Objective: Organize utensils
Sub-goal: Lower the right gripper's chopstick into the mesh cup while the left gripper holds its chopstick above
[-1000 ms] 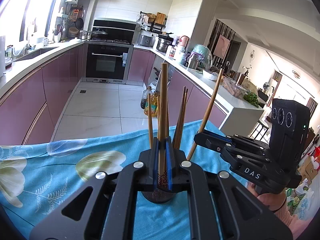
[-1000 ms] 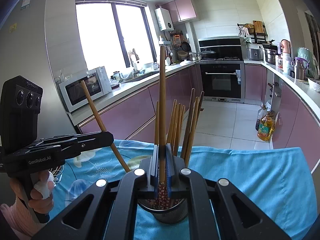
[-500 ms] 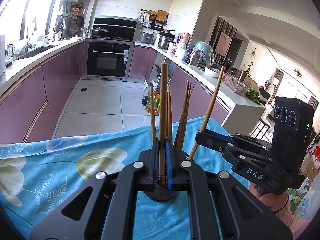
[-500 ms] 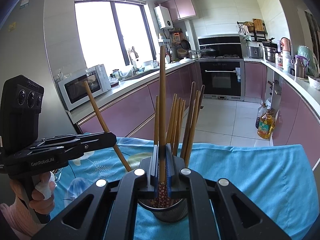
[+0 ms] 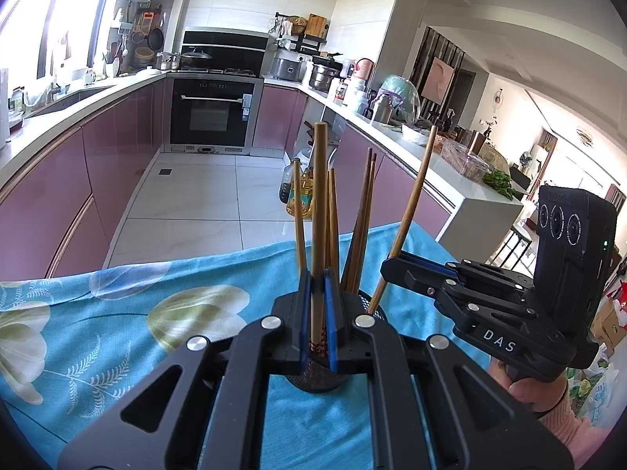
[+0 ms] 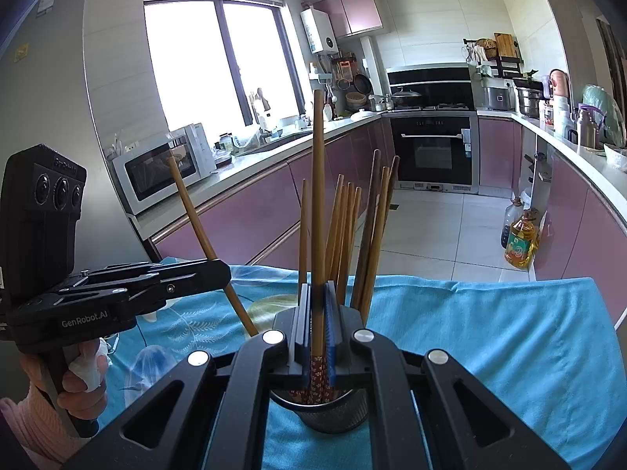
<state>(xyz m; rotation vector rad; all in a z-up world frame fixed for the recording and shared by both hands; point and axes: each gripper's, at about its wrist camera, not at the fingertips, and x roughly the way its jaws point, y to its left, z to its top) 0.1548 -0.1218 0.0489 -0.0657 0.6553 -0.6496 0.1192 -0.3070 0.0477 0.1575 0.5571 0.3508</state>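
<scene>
Holder nearer; chopstick tip hidden.

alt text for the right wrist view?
The right hand-held gripper is shut on a chopstick above a mesh holder of chopsticks on a blue cloth. The left hand-held gripper grips another chopstick.

Home kitchen: built-in oven, microwave, pink cabinets.

Blue floral cloth, brown chopsticks, seemingly red-patterned tips
</scene>
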